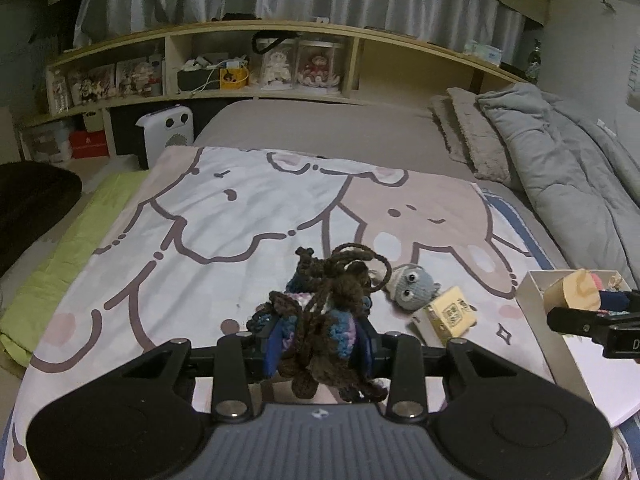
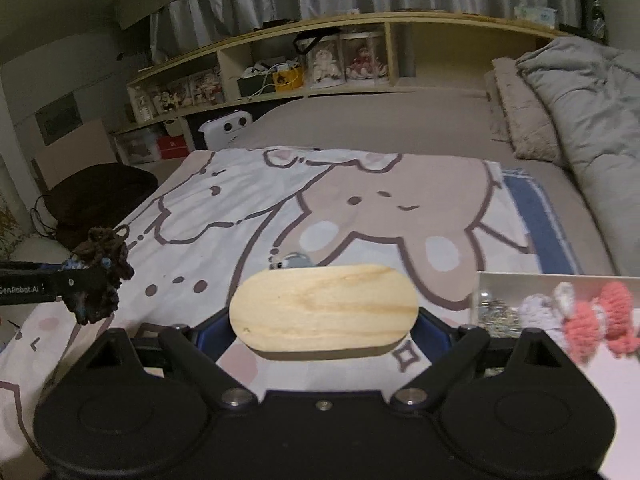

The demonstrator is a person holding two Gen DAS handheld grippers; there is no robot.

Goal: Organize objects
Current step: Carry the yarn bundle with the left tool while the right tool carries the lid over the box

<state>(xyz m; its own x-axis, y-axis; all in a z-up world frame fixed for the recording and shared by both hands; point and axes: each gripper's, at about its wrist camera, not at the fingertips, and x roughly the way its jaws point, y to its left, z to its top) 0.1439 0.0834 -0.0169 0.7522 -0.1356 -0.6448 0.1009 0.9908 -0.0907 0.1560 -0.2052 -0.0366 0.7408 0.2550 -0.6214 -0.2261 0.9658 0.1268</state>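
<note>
My left gripper [image 1: 322, 344] is shut on a brown and blue crocheted toy [image 1: 328, 312], lifted over the cartoon blanket [image 1: 224, 208]. From the right wrist view the same toy [image 2: 100, 276] hangs at the left, in the left gripper [image 2: 86, 282]. My right gripper [image 2: 324, 332] is shut on a pale wooden oval block [image 2: 324, 312], its jaws wide across the block's length. That block [image 1: 572, 294] shows over the white box [image 1: 540, 320] at the right of the left wrist view. A small grey crocheted creature [image 1: 412, 286] and a little yellow box [image 1: 450, 314] lie on the blanket.
The white box [image 2: 496, 280] holds pink [image 2: 604, 320] and pale crocheted toys and something silvery. A folded grey duvet [image 1: 568, 168] and pillows lie at the right. A shelf headboard [image 1: 280, 64] with boxed dolls runs behind the bed. A white heater [image 1: 168, 132] and a dark chair [image 1: 32, 200] stand left.
</note>
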